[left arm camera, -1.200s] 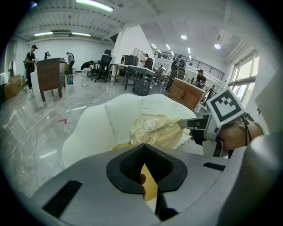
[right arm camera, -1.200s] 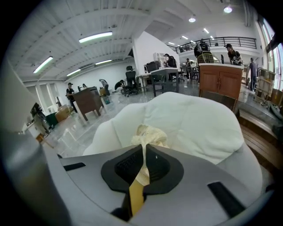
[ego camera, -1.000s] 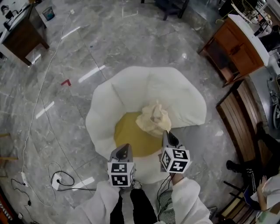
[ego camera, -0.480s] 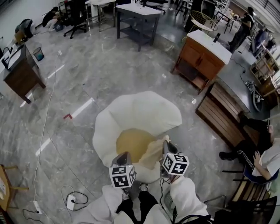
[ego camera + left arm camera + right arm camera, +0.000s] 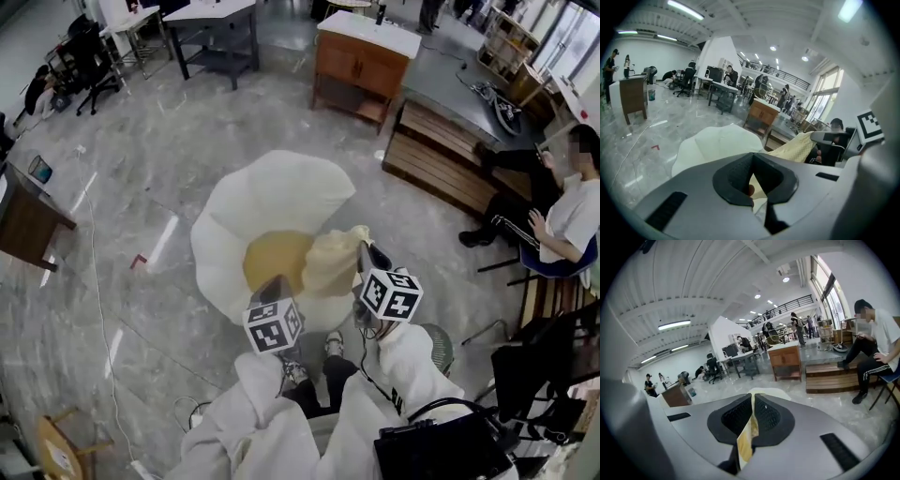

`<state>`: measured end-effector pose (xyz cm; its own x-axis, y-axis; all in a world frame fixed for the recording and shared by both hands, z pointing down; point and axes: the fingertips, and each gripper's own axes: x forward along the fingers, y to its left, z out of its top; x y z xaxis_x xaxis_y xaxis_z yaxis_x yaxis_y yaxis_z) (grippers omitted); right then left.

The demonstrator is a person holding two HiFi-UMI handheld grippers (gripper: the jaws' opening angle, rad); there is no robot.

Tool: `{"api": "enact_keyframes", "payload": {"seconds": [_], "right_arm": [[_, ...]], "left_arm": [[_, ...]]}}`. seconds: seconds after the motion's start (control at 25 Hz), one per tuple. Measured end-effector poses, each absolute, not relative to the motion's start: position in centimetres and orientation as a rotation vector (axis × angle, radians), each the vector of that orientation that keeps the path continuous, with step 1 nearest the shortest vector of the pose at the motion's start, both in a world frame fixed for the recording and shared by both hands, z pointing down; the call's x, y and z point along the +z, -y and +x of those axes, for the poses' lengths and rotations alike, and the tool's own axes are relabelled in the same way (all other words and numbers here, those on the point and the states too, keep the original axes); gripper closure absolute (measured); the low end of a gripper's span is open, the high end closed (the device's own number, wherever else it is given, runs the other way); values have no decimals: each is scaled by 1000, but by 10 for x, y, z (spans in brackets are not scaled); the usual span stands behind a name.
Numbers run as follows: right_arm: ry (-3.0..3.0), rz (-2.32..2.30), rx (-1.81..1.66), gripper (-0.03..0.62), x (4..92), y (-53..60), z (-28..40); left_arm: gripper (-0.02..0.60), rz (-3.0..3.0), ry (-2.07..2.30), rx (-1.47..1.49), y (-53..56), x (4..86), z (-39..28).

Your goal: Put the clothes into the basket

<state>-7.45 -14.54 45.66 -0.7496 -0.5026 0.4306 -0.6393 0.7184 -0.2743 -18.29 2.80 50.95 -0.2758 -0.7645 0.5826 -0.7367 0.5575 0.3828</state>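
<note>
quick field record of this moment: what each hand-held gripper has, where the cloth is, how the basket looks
right hand-held gripper: shut on pale yellow cloth
left hand-held gripper: shut, apparently on the same cloth's lower edge
cloth position: held up above the basket's near side
basket: white, soft-sided, splayed open on floor, yellow inside
seated person: on a chair at right

left gripper (image 5: 752, 158) jaws meet at the tips, gripping nothing. beyond them, a pale yellow cloth (image 5: 793, 149) hangs from the right gripper (image 5: 816, 137), beside the white basket (image 5: 715, 143).
</note>
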Motion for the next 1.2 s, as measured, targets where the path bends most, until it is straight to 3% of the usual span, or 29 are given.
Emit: {"api": "enact_keyframes", "payload": {"seconds": [0.24,0.52,0.84,1.2], "right_arm": [[2593,1026,618,565,438,146,-6],[2519,1122,692,565,451,149,103],[2367,1357,883,565,483,169,276],[2222,1615,947,565,502,173,396]], "left_arm": [[581,1392,1958,31,18,488,-125],[581,1534,1822,171,68,500,-18],[581,1652,1621,318,128,527,148],[581,1828,1462,412,178,539,256]]}}
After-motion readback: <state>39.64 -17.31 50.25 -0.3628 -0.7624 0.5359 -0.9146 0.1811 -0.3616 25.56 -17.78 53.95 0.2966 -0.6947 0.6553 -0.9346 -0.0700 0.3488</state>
